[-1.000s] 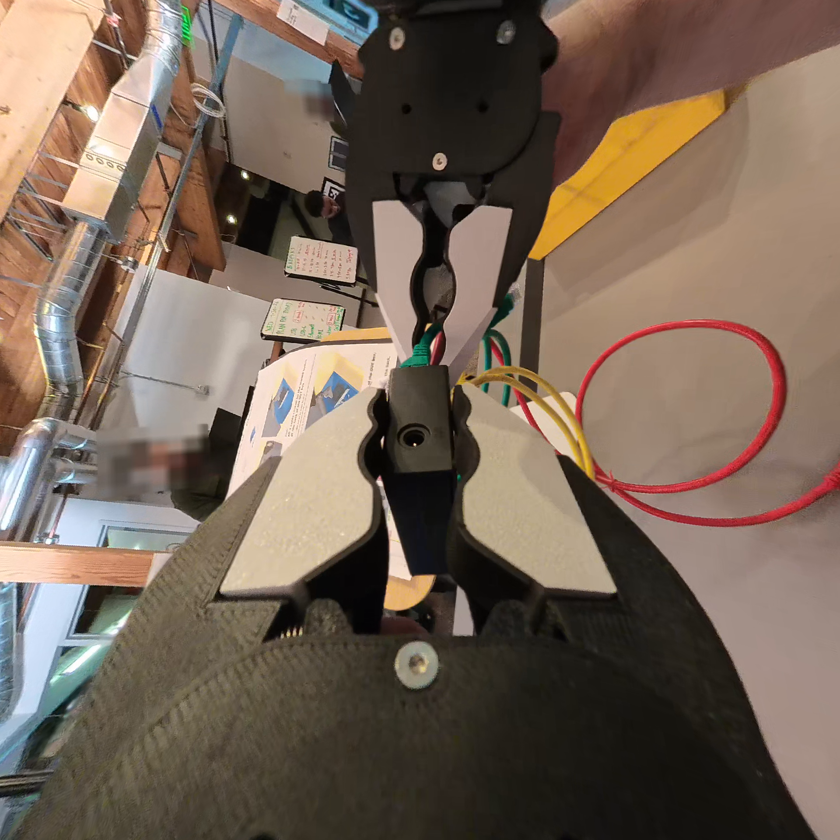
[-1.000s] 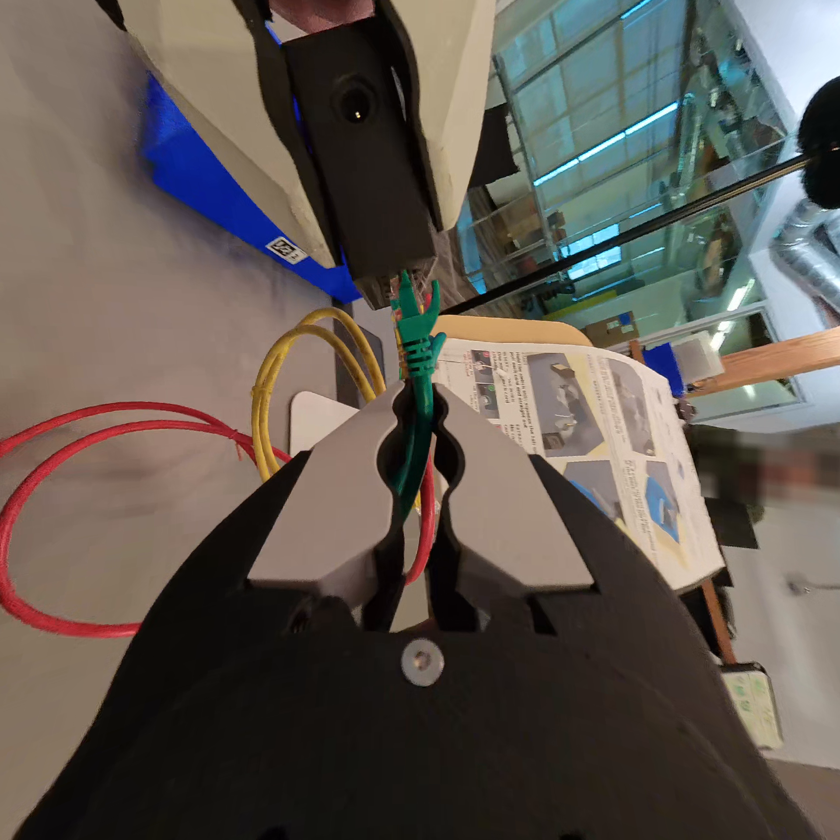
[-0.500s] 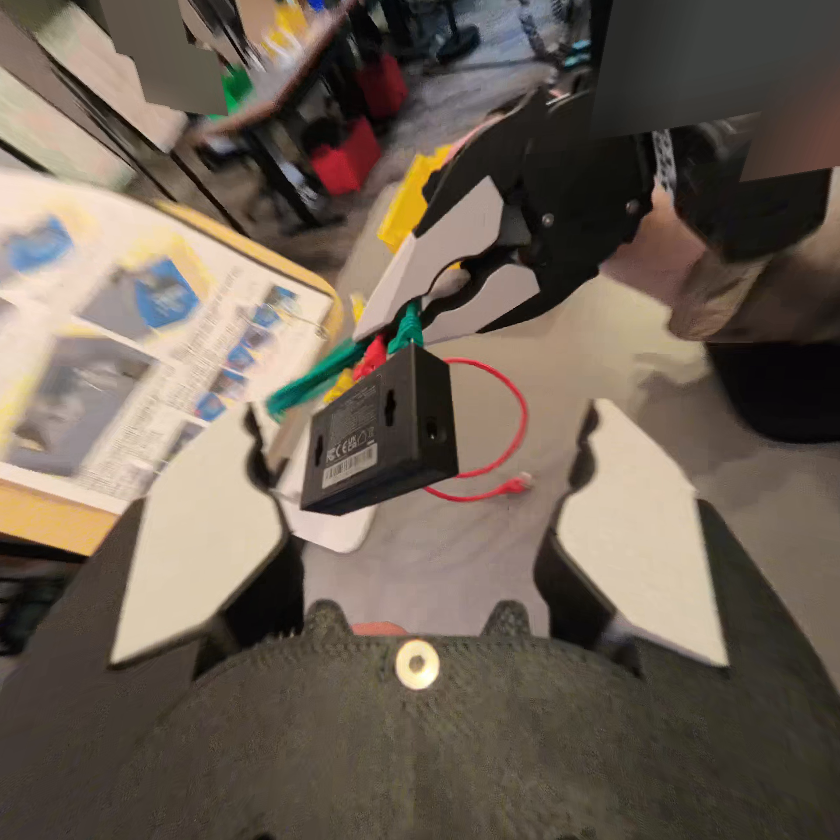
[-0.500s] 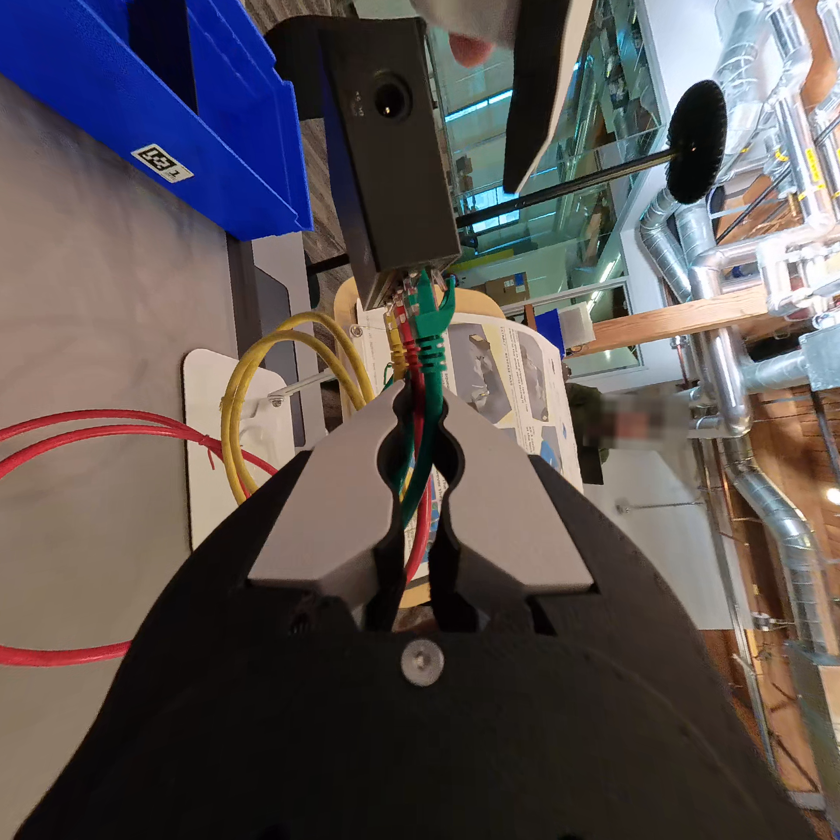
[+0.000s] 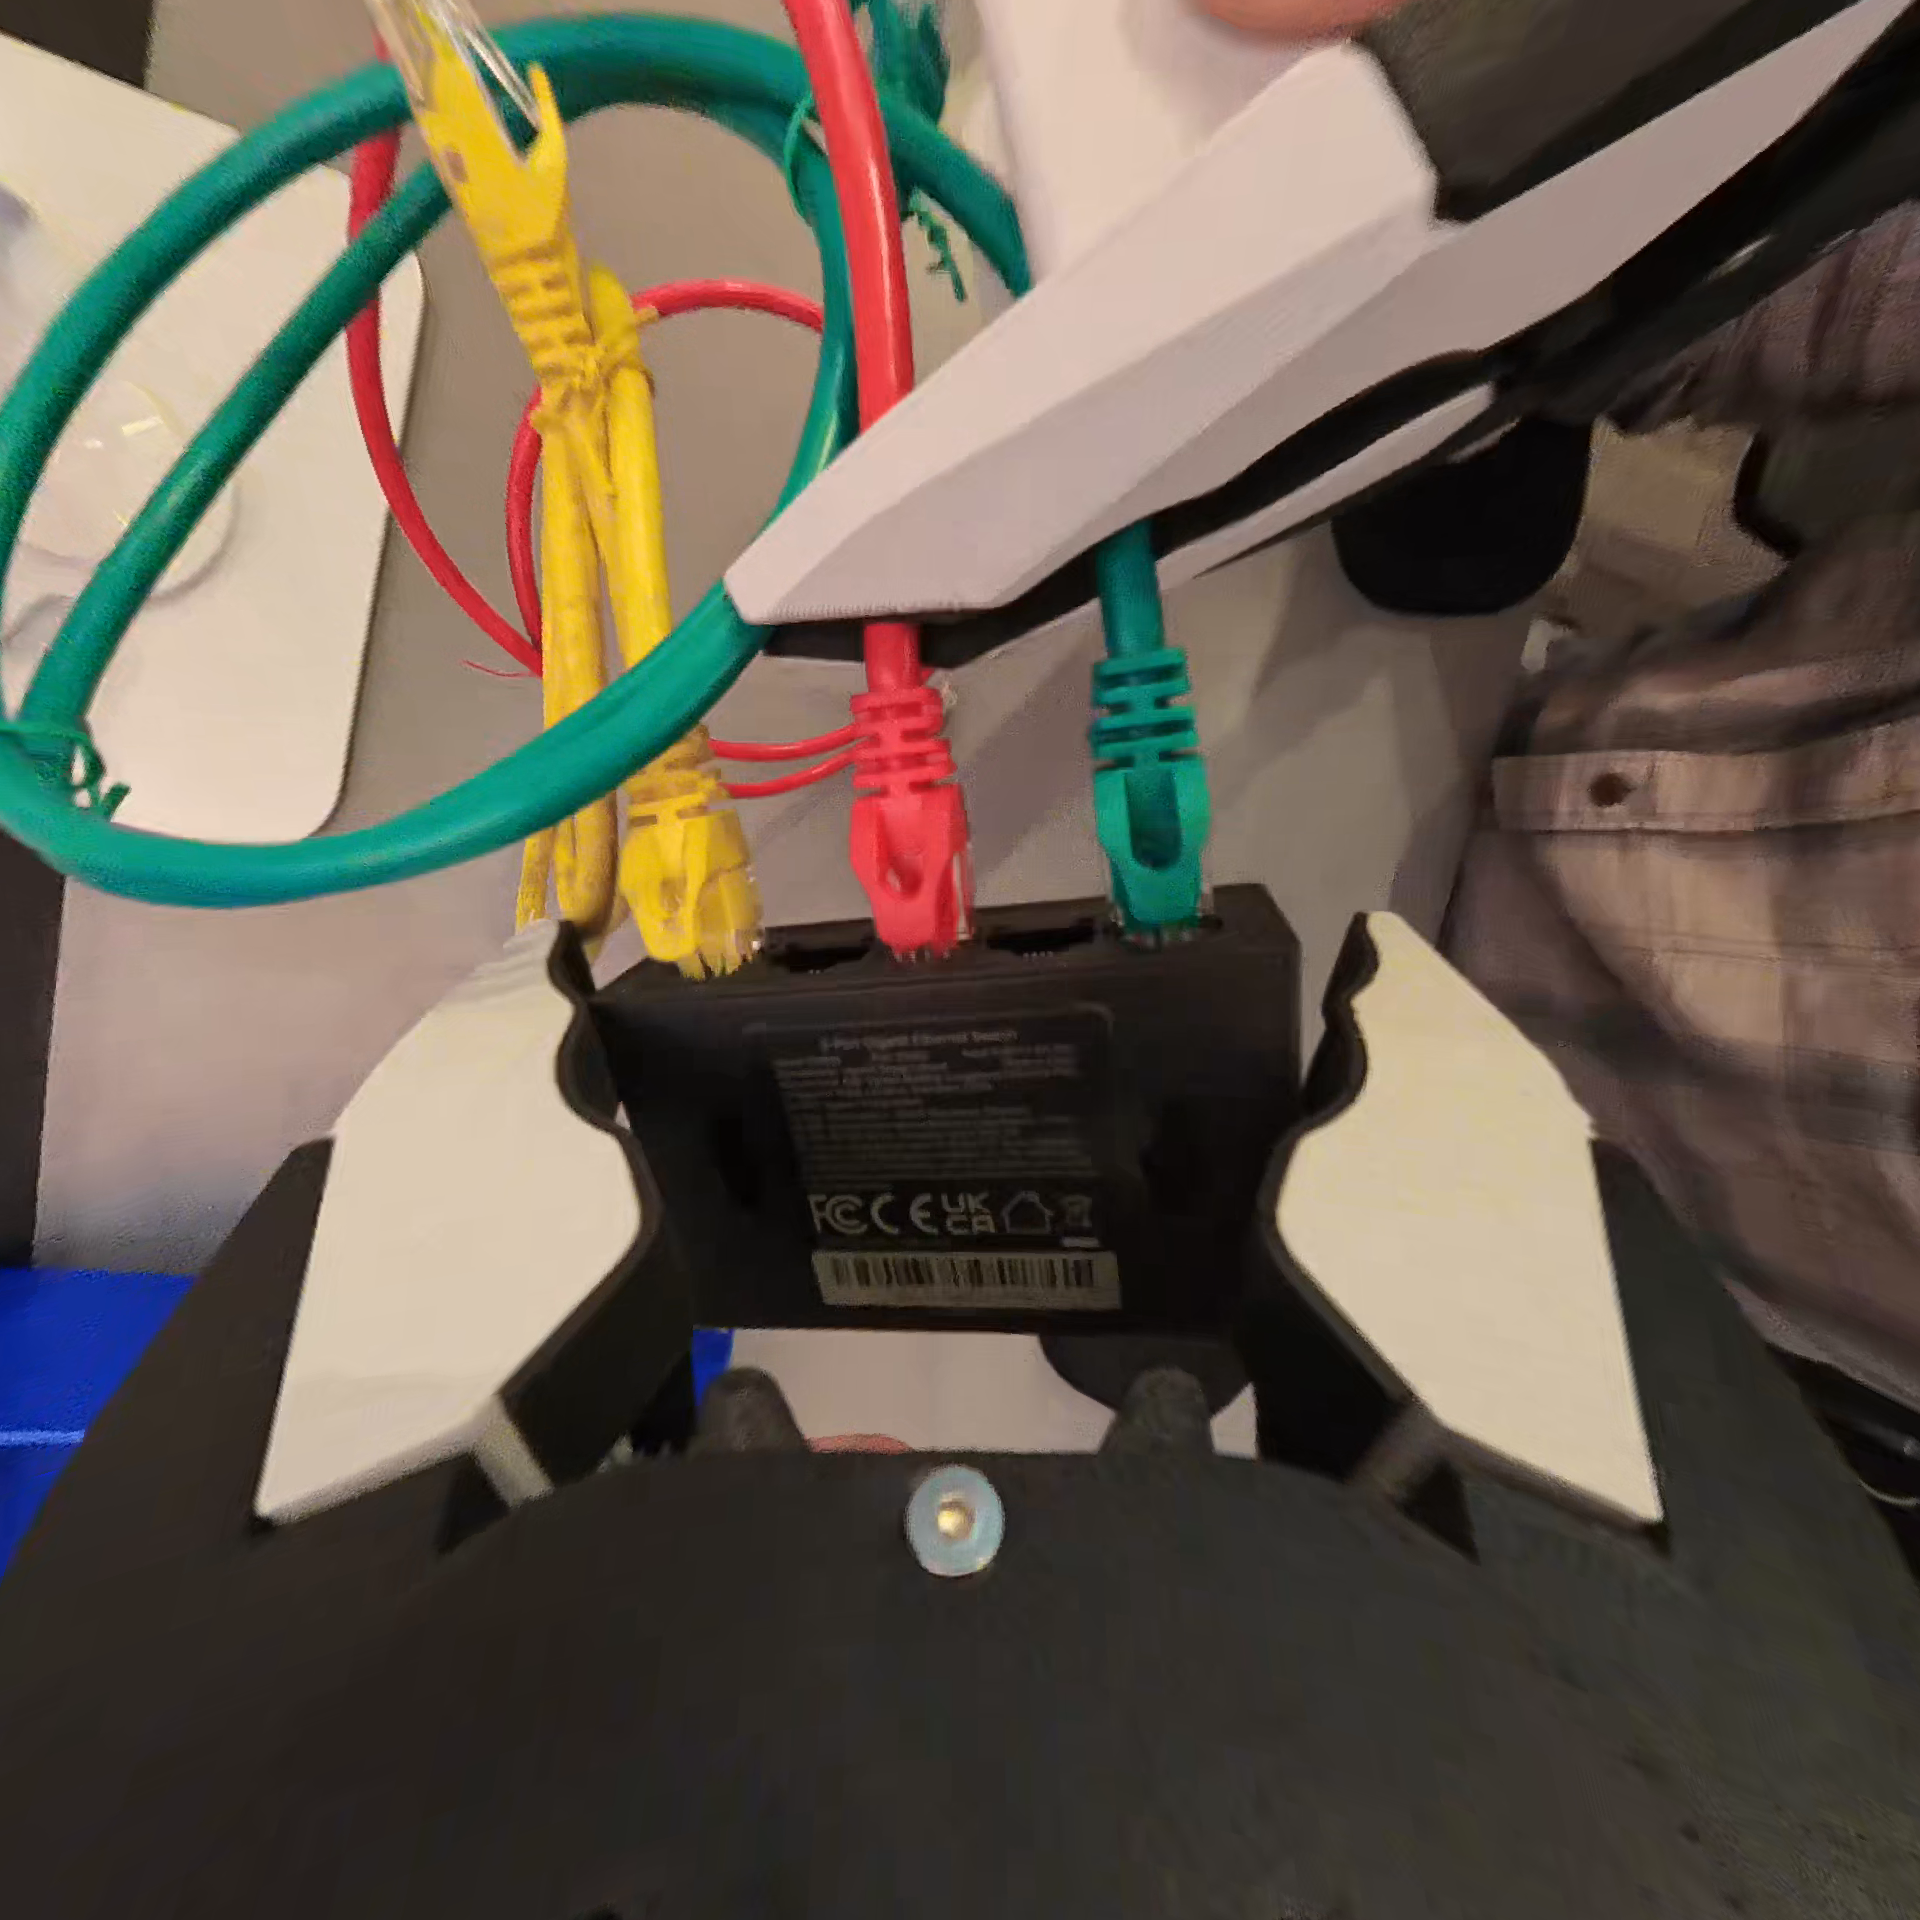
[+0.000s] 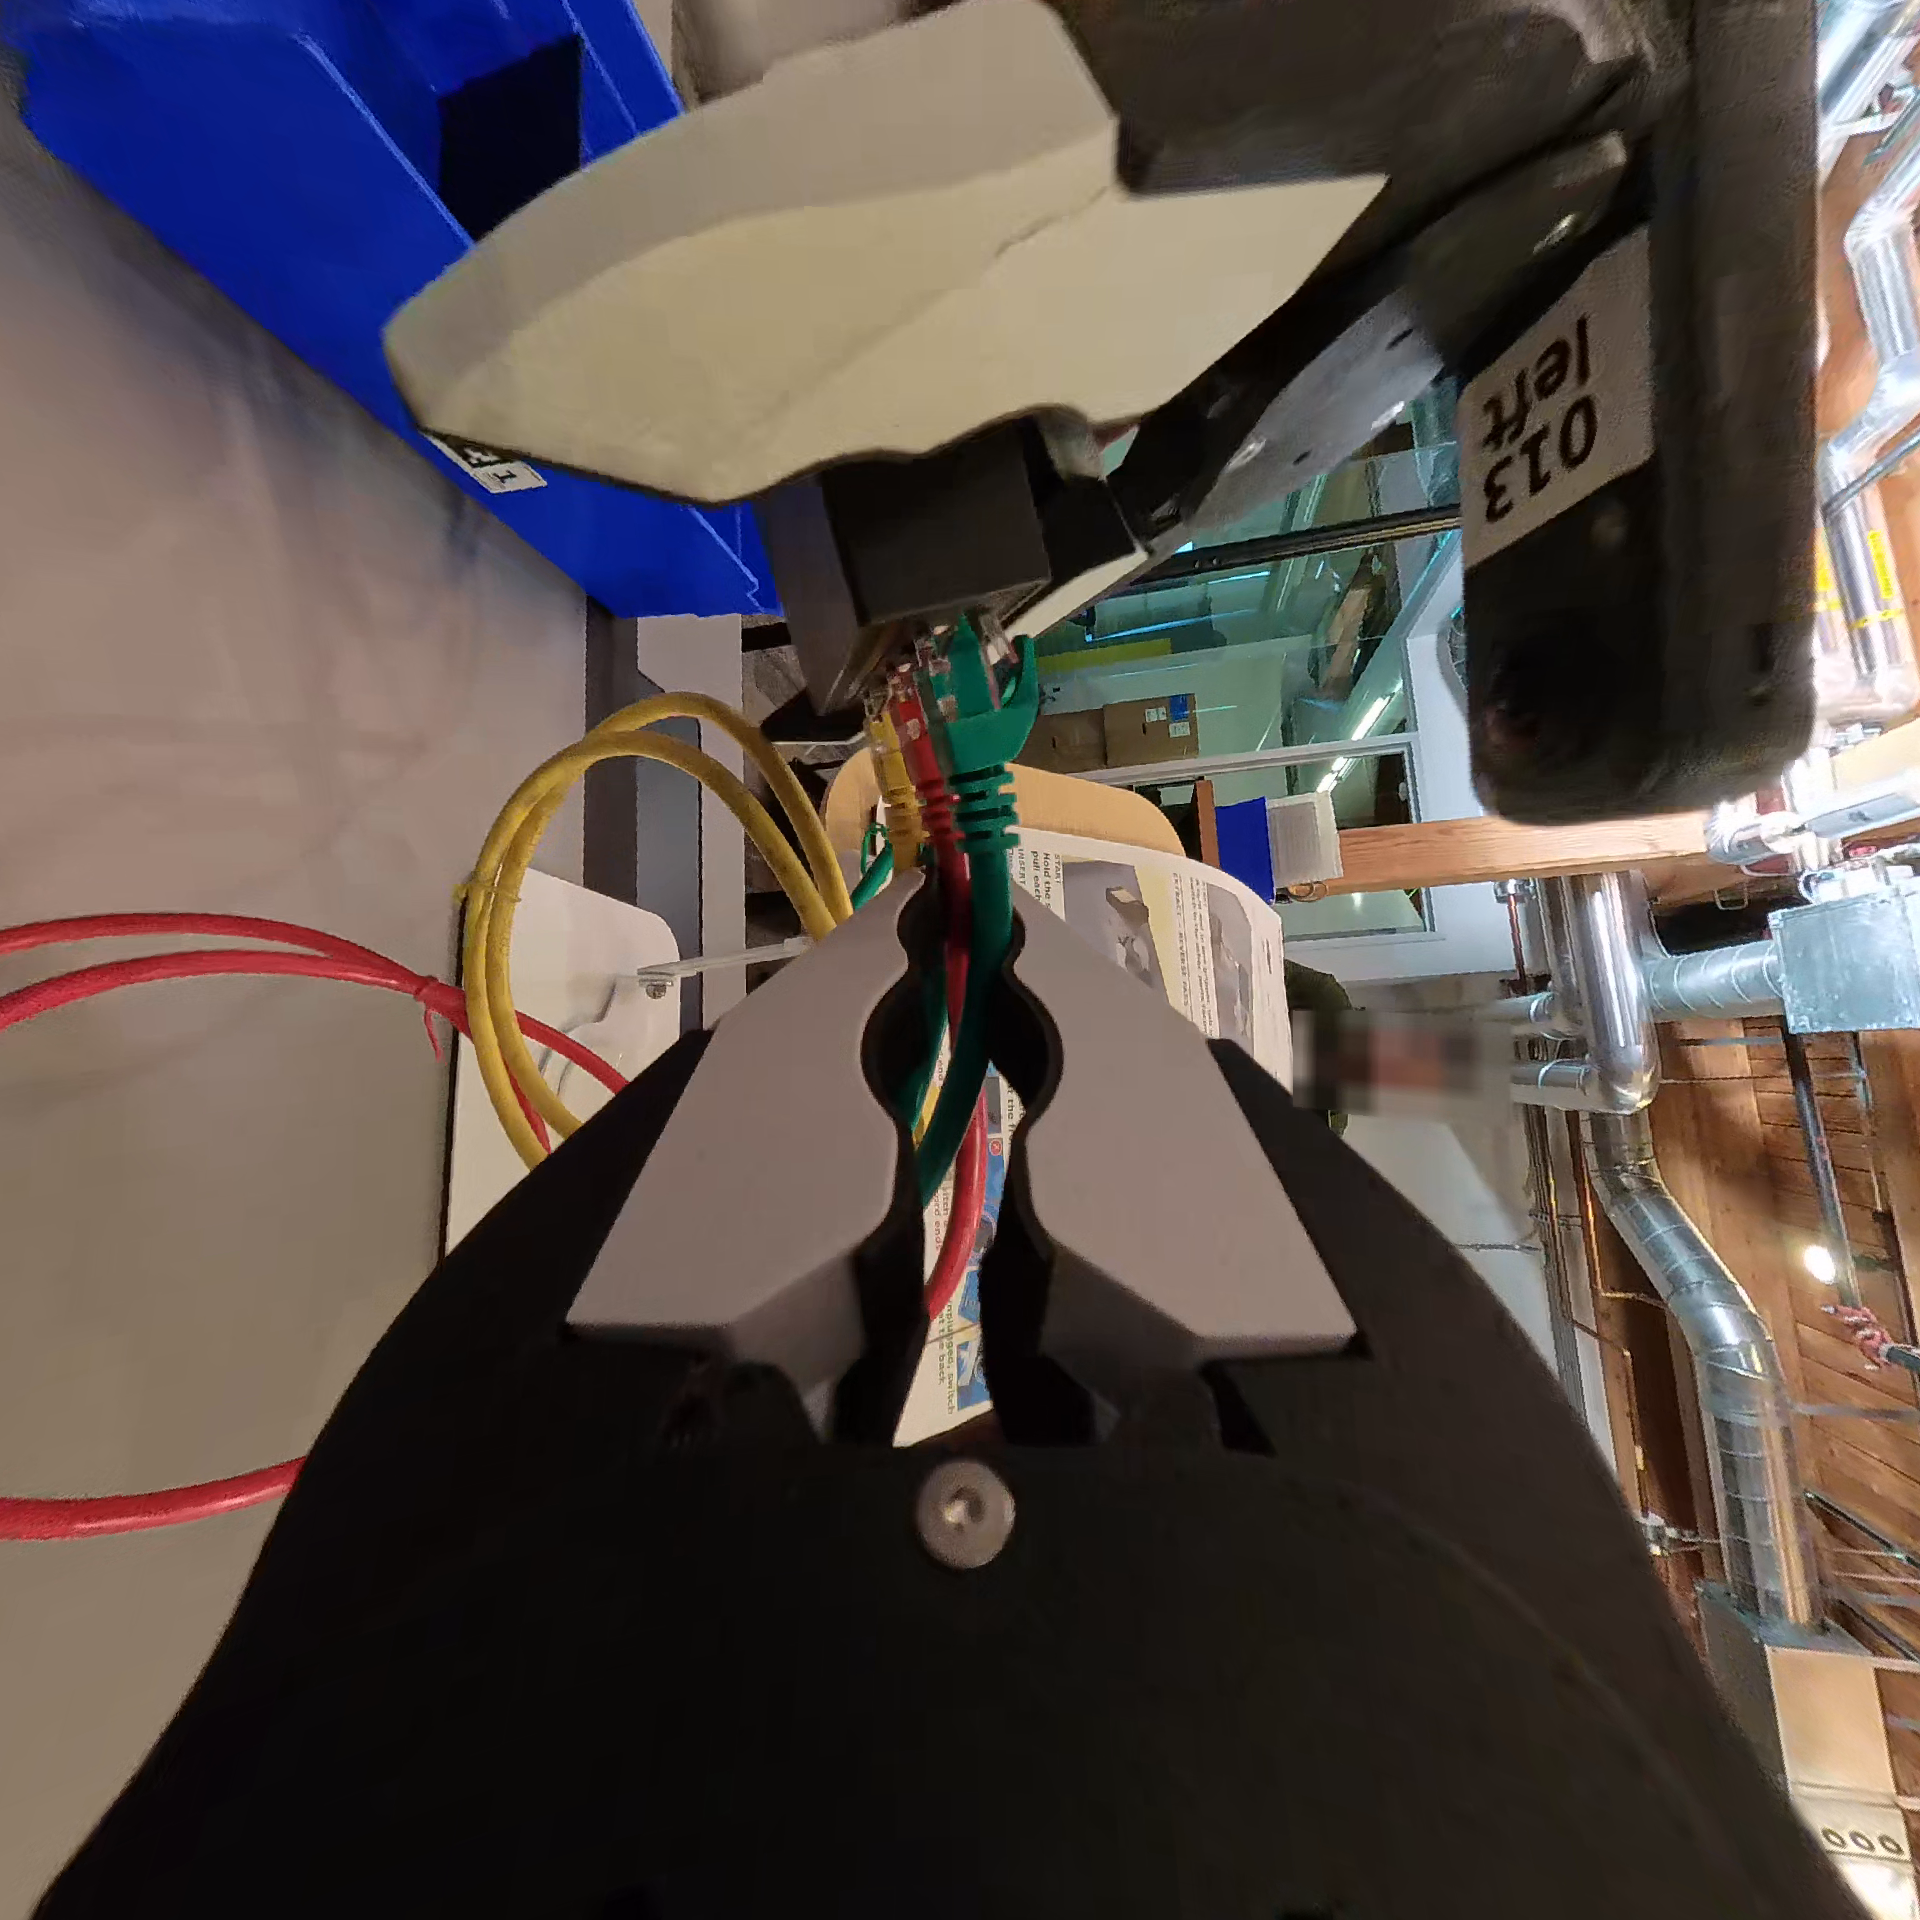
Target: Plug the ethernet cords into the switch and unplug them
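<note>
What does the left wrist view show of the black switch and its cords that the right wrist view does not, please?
Only the left wrist view shows the flat labelled face of the black rectangular network switch, two empty ports between its plugs, and a loose yellow connector hanging unplugged. Only the right wrist view shows the blue plastic bin and the printed instruction sheet. Both show the yellow, red and green plugs seated in the switch, the left gripper holding its sides, and the right gripper shut on the green ethernet cord.

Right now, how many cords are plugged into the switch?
3: the yellow cord at the left end of the switch, the red cord in the middle, the green cord at the right end.
</note>
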The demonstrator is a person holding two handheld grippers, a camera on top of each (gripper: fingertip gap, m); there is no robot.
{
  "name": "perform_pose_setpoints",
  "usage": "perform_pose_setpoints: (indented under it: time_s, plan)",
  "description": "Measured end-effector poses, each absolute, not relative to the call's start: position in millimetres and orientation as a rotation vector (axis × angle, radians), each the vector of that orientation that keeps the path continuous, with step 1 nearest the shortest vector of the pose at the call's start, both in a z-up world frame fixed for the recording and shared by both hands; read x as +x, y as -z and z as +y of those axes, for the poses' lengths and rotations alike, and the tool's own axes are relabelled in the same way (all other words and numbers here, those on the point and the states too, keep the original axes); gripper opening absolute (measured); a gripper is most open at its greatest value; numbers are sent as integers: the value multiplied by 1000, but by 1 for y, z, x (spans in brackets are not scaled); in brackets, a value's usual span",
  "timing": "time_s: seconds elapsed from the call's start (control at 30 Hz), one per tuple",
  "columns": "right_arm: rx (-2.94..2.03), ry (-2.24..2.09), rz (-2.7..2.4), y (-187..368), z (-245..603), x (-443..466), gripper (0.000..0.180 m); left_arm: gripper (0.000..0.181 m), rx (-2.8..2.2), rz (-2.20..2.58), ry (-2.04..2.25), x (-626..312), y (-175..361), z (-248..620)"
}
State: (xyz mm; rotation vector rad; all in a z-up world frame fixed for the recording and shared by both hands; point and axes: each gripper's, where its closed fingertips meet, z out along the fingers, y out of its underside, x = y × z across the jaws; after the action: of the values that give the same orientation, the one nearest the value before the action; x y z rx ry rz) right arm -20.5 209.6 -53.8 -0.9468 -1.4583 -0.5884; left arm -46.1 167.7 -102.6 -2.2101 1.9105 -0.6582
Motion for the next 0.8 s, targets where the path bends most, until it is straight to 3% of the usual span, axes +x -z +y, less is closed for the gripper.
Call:
perform_pose_setpoints:
  time_s: [0.03, 0.33, 0.63, 0.73, 0.8]
  plan:
    - [-949, 598, -1461, 54, 210, -20, 2, 129, -2216, 1919, 650, -46, 105, 168]
    - [-954, 582, -1414, 52, 220, -12, 5, 125, -2133, 1905, 545, -39, 106, 185]
    - [-1042, 285, -1459, 64, 219, -5, 44, 124, -2170, 1899, 492, -45, 124, 195]
    - [-1047, 96, -1500, 65, 208, -1, 39, 123, -2153, 1890, 525, -43, 128, 199]
    - [-1032, -60, -1518, 61, 193, -2, 36, 113, -2124, 1873, 594, -39, 126, 202]
